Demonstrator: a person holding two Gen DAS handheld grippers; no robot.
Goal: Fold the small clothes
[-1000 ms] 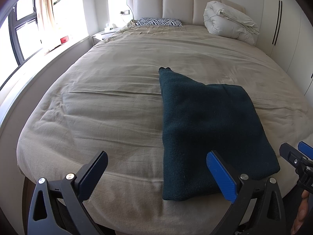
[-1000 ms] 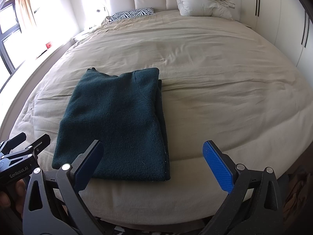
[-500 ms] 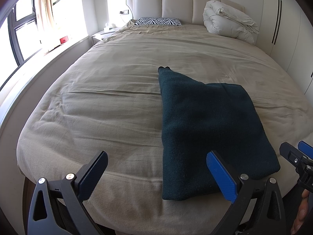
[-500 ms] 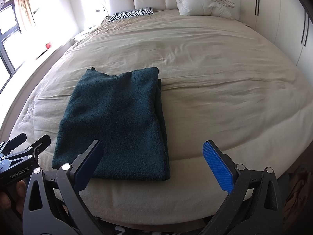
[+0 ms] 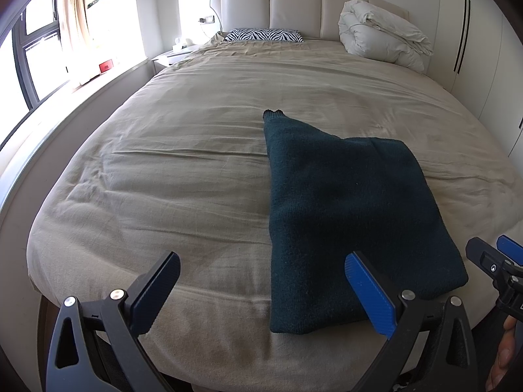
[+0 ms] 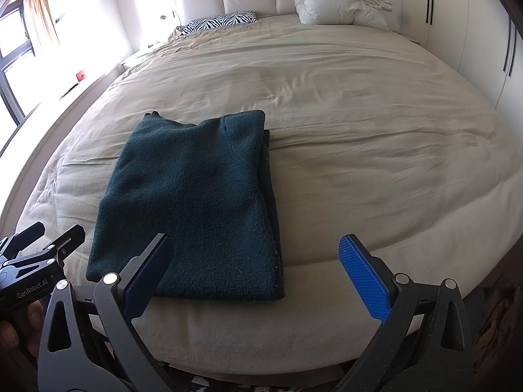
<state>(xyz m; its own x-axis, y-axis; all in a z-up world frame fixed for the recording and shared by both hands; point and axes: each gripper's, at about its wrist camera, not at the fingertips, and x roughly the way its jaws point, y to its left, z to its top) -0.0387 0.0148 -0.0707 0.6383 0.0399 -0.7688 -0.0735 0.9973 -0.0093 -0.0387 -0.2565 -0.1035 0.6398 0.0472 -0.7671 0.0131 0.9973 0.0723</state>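
Observation:
A dark green knit garment (image 5: 346, 209) lies folded into a flat rectangle near the foot of the bed (image 5: 183, 170); it also shows in the right wrist view (image 6: 196, 202). My left gripper (image 5: 261, 290) is open and empty, held over the bed's near edge, left of the garment's near end. My right gripper (image 6: 258, 271) is open and empty, just in front of the garment's near right corner. Each gripper also shows at the edge of the other's view: the right one (image 5: 493, 261) and the left one (image 6: 39, 248).
A rolled white duvet (image 5: 382, 36) and a zebra-print pillow (image 5: 264, 35) lie at the headboard. A window ledge (image 5: 81, 91) runs along the left of the bed; white wardrobe doors (image 5: 483, 58) stand on the right.

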